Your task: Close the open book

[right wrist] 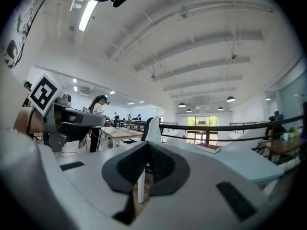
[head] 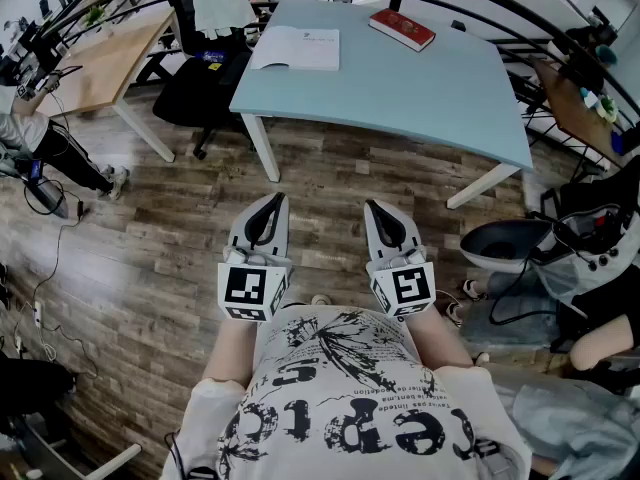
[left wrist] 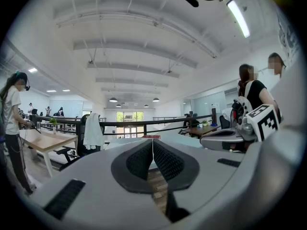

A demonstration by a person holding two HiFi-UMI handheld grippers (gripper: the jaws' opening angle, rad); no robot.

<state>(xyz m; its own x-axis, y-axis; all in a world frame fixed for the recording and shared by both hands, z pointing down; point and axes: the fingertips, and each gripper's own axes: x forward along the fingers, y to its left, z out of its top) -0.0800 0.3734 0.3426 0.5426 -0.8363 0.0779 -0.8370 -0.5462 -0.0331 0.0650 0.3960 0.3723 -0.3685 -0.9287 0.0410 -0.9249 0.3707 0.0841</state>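
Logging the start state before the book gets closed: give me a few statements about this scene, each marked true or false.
1. The open book lies on the table. True.
2. The red book is open. False: it is closed.
3. The left gripper holds the open book. False: it is shut on nothing, short of the table.
4. The right gripper is shut. True.
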